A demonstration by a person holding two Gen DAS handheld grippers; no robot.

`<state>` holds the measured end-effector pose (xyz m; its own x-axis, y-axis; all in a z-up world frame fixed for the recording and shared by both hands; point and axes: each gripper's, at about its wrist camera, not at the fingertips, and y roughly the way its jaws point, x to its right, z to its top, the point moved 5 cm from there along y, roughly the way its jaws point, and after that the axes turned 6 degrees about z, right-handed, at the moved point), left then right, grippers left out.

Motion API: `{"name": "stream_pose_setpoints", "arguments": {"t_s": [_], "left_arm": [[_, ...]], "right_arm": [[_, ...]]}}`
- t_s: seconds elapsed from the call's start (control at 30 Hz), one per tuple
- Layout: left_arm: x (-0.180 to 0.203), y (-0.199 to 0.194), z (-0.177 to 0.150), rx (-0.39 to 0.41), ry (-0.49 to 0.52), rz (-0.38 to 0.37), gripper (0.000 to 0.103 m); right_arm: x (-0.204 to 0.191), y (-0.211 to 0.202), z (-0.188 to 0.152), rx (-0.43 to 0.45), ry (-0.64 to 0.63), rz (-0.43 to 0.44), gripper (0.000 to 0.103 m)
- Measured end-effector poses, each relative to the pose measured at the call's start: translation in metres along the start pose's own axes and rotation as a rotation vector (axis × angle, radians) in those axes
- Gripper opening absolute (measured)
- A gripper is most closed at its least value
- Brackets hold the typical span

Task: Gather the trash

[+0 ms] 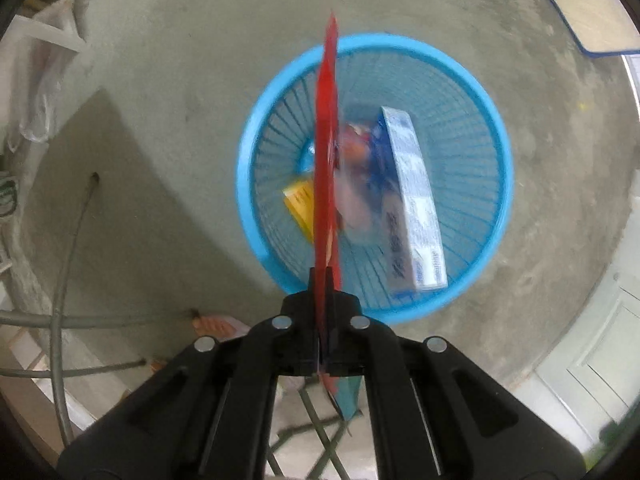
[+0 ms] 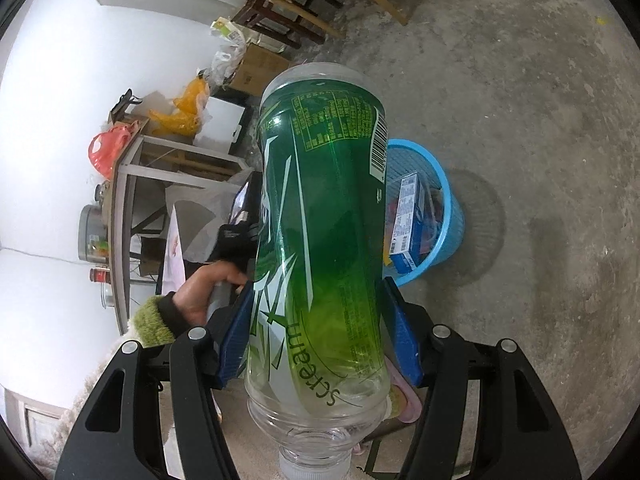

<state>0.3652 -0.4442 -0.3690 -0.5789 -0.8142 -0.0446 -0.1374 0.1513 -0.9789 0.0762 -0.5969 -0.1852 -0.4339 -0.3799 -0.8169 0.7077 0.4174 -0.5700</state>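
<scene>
left gripper point(image 1: 323, 280): black two-finger tool, pointing steeply down; jaws pinched almost together on a thin red plastic wrapper point(image 1: 326, 152), seen edge-on and reaching up the frame from the jaws. the wrapper hangs directly over the open mouth of a round blue plastic slatted wastebasket point(image 1: 256, 128).

right gripper point(image 2: 316, 332): black tool with blue ribbed pads point(image 2: 402, 344); jaws held wide, clamped on both sides of a clear plastic bottle with a green printed label point(image 2: 320, 208). the bottle lies along the gripper's line, its white cap end toward the camera and its base pointing away.

person's hand point(image 2: 204, 292): seen in the right wrist view just left of the bottle, with a fuzzy green cuff at the wrist, gripping the handle of the other tool.

basket contents: a long white-and-blue cardboard box point(image 1: 412, 200) leaning against the inner wall; a yellow packet point(image 1: 300, 204) near the bottom; a blurred bundle of red, white and blue wrappers point(image 1: 356, 176) between the two.

basket position: standing on the grey concrete floor point(image 1: 180, 60), apart from the furniture; in the right wrist view it shows just beyond the bottle, to its right.

background, right wrist view: a white-framed table point(image 2: 132, 168) against the white wall, a red plastic bag point(image 2: 106, 152) and yellow bags point(image 2: 184, 112) on top; wooden chairs point(image 2: 304, 4) farther back.
</scene>
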Motion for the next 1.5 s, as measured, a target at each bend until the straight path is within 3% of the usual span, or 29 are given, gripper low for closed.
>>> {"name": "stream_pose_setpoints", "arguments": {"t_s": [0.1, 0.2, 0.37, 0.53, 0.63, 0.77, 0.87, 1.0, 1.1, 1.17, 1.37, 1.47, 1.5], "left_arm": [[-0.002, -0.004, 0.004, 0.035, -0.027, 0.0, 0.032], [-0.009, -0.018, 0.005, 0.072, -0.059, -0.044, 0.037], [-0.025, -0.057, -0.001, 0.137, -0.111, -0.093, 0.038], [-0.047, -0.132, -0.03, 0.274, -0.079, -0.153, 0.045], [-0.072, -0.192, -0.079, 0.403, -0.04, -0.15, 0.054], [-0.104, -0.242, -0.158, 0.545, -0.036, -0.138, 0.067], [-0.13, -0.256, -0.226, 0.608, -0.088, -0.139, 0.073], [-0.149, -0.24, -0.298, 0.676, -0.22, -0.151, 0.076], [-0.157, -0.225, -0.337, 0.722, -0.327, -0.217, 0.076], [-0.156, -0.219, -0.355, 0.747, -0.362, -0.211, 0.077], [-0.142, -0.219, -0.383, 0.833, -0.339, -0.194, 0.078], [-0.135, -0.228, -0.398, 0.896, -0.346, -0.194, 0.084], [-0.132, -0.231, -0.404, 0.918, -0.356, -0.184, 0.085]], "right_arm": [[-0.001, 0.003, 0.0, -0.005, 0.001, -0.001, 0.06], [0.0, 0.008, 0.0, -0.019, 0.001, -0.002, 0.06], [0.0, 0.027, 0.003, -0.053, 0.004, -0.002, 0.06], [0.002, 0.066, 0.015, -0.116, 0.02, -0.016, 0.06], [0.009, 0.108, 0.027, -0.187, 0.057, -0.033, 0.06], [0.014, 0.16, 0.043, -0.246, 0.078, -0.08, 0.061], [0.026, 0.205, 0.052, -0.295, 0.09, -0.148, 0.061], [0.056, 0.242, 0.052, -0.314, 0.118, -0.272, 0.062], [0.05, 0.235, 0.046, -0.276, 0.099, -0.225, 0.062], [0.04, 0.221, 0.043, -0.231, 0.049, -0.23, 0.062], [-0.002, 0.154, 0.023, -0.115, -0.079, -0.243, 0.062], [-0.042, 0.117, -0.008, -0.073, -0.226, -0.272, 0.062], [-0.059, 0.104, -0.022, -0.061, -0.284, -0.279, 0.068]]}}
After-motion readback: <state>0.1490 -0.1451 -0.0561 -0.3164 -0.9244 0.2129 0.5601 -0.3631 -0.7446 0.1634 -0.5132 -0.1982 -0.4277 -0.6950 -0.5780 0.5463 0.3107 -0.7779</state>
